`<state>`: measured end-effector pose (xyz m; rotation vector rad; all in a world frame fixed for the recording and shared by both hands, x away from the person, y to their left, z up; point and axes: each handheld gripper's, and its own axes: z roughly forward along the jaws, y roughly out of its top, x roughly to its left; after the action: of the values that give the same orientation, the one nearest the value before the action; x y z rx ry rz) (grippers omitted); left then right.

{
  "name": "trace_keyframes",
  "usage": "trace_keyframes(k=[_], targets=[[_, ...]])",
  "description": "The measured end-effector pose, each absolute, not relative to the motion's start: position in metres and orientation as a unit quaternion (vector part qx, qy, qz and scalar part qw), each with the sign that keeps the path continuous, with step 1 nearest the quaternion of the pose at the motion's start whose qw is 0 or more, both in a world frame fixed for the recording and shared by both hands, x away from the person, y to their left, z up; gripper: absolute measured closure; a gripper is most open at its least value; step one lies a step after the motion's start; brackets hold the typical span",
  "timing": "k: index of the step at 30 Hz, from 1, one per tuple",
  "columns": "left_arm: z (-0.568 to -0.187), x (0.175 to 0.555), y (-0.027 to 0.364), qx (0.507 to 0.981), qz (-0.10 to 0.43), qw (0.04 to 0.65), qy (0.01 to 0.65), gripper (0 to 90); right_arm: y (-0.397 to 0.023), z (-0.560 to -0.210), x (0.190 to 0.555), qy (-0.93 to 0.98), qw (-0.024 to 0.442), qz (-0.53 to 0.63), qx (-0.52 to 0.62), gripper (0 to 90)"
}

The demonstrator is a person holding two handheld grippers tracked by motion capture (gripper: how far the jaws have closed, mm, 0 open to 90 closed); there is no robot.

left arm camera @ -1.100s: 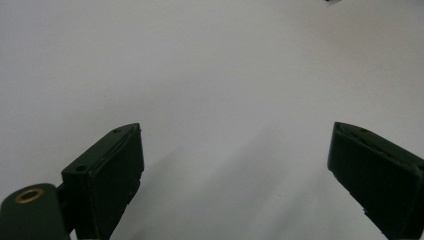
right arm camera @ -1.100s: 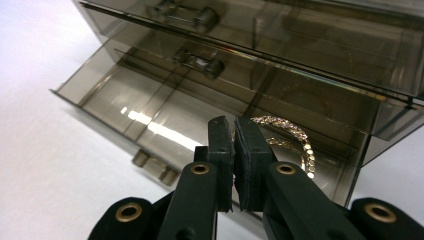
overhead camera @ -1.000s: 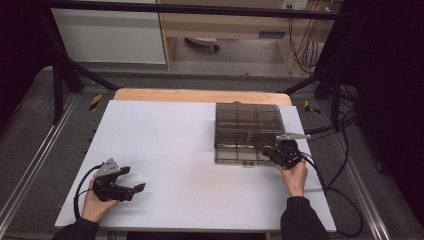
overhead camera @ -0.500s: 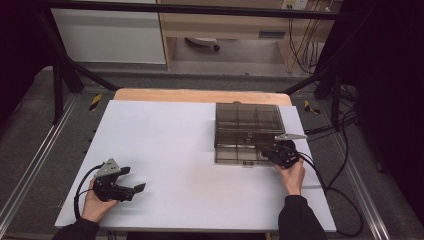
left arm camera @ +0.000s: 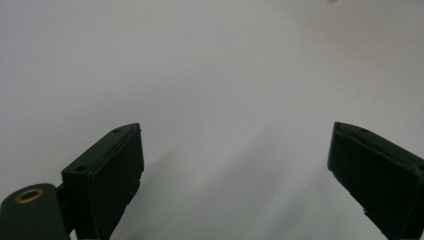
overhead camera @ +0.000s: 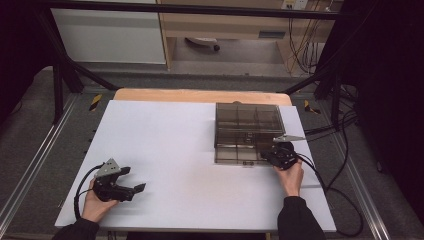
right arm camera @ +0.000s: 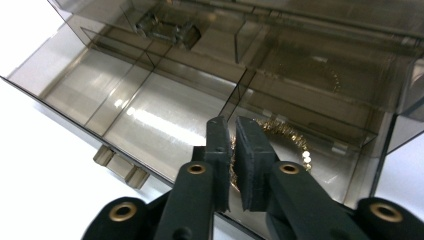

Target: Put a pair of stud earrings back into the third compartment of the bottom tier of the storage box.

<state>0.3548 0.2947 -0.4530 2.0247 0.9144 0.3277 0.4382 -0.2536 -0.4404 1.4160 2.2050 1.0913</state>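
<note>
At the table's right side sits a smoky, see-through plastic box, lid up, its divided tray holding a gold chain. The right gripper hovers over it, nearly clenched; the left gripper gapes, released.

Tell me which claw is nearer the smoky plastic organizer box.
The right. The right claw is at the near right corner of the box, its jaws almost together over a front compartment. The left claw sits far off over the bare white table, jaws open.

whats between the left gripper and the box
Nothing: bare white table runs from the left gripper to the box, as the high view shows.
</note>
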Motion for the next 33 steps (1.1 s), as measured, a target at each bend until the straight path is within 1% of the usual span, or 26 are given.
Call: trace_keyframes(k=[7, 12, 16, 28, 31, 33], targets=[[-0.453, 0.355, 0.294, 0.813, 0.131, 0.433, 0.368, 7.7, -0.256, -0.433, 0.433, 0.763, 0.153, 0.394, 0.489, 78.5], [-0.453, 0.355, 0.294, 0.812, 0.131, 0.433, 0.368, 7.7, -0.254, -0.426, 0.428, 0.763, 0.156, 0.407, 0.478, 71.1], [-0.453, 0.355, 0.294, 0.813, 0.131, 0.433, 0.367, 7.7, -0.252, -0.421, 0.424, 0.763, 0.149, 0.422, 0.466, 59.7], [-0.454, 0.355, 0.293, 0.814, 0.13, 0.432, 0.367, 7.6, -0.249, -0.408, 0.407, 0.762, 0.157, 0.442, 0.447, 23.7], [-0.454, 0.355, 0.293, 0.815, 0.129, 0.431, 0.366, 7.7, -0.249, -0.408, 0.403, 0.764, 0.157, 0.445, 0.439, 16.3], [-0.454, 0.355, 0.293, 0.815, 0.129, 0.431, 0.366, 7.6, -0.249, -0.408, 0.4, 0.766, 0.148, 0.449, 0.436, 12.1]])
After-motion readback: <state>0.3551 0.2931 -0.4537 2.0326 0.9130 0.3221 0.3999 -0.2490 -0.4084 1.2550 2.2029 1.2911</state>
